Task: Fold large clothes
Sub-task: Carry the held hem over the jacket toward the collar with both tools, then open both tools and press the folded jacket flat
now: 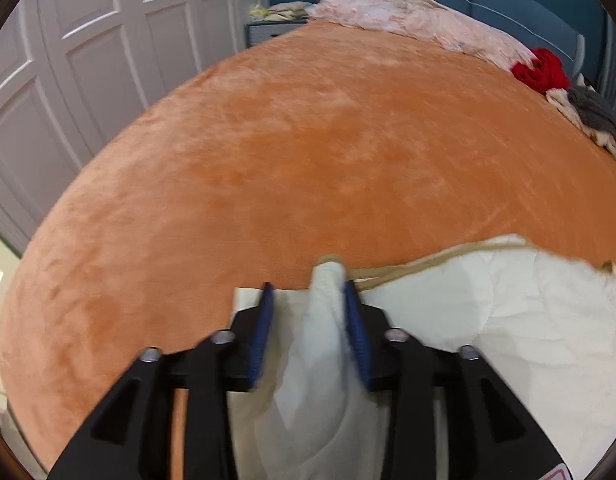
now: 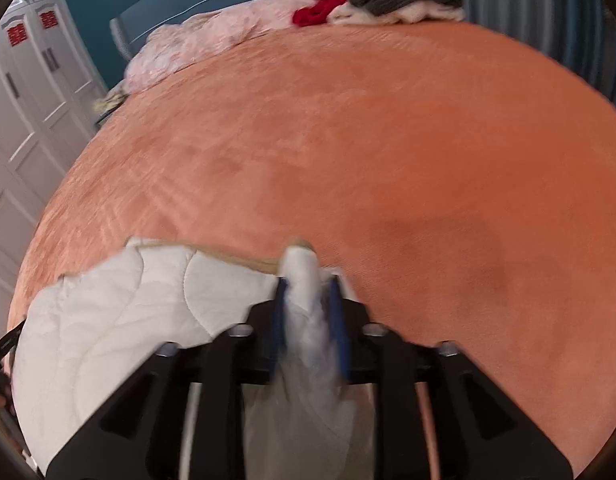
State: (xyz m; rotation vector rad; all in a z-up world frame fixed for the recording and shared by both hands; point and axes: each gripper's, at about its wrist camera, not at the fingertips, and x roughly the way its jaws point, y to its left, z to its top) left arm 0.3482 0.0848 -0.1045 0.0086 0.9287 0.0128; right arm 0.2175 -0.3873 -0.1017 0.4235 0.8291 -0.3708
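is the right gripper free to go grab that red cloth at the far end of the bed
Probably not yet. The right gripper has a bunched fold of the white quilted garment between its fingers, and the red cloth lies across the whole orange bedspread.

Quilted matt white cloth garment (image 1: 507,300) lies on a plush, velvety orange bedspread (image 1: 308,140).

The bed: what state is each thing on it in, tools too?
White quilted garment: lying rumpled on the blanket, a fold between each tool's pads.
Left tool: partly open, left pad clear of cloth.
Right tool: partly open around cloth.
Orange blanket: spread flat.
Red garment: crumpled.
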